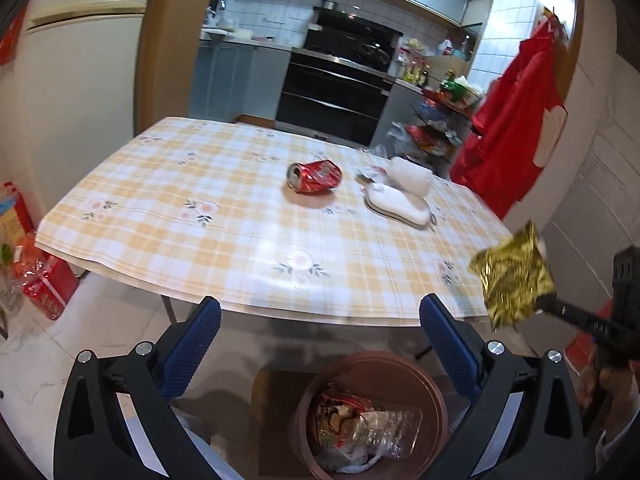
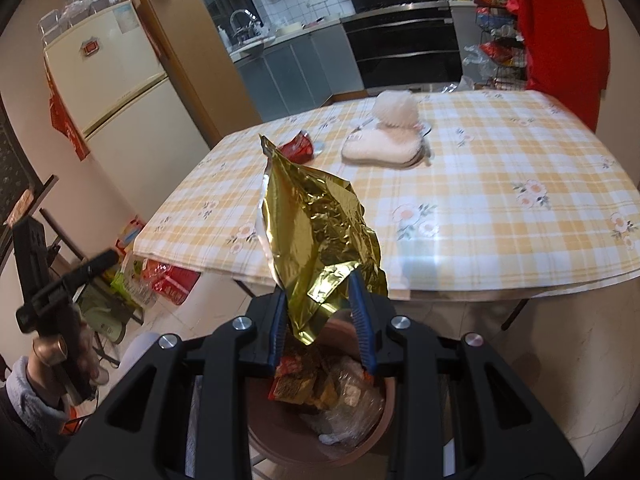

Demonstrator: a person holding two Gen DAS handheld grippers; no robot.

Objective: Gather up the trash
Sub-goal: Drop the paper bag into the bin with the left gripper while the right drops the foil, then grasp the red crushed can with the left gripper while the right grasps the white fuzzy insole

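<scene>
My right gripper (image 2: 318, 298) is shut on a crumpled gold foil wrapper (image 2: 316, 232), held above the brown trash bin (image 2: 280, 436); the same gold foil wrapper (image 1: 514, 276) shows at the right of the left wrist view. My left gripper (image 1: 320, 312) stands wide open with nothing between its blue pads, over the floor above the brown trash bin (image 1: 308, 400), which holds wrappers and clear plastic. On the checked tablecloth lies a crushed red can (image 1: 316, 176), also the red can (image 2: 298, 148), partly hidden behind the foil.
A white fluffy slipper (image 1: 398, 202) and a white fuzzy ball (image 1: 412, 176) lie on the table (image 1: 180, 208). Red packages (image 1: 48, 284) sit on the floor at left. A red garment (image 1: 516, 120) hangs at right. A fridge (image 2: 120, 92) stands beyond the table.
</scene>
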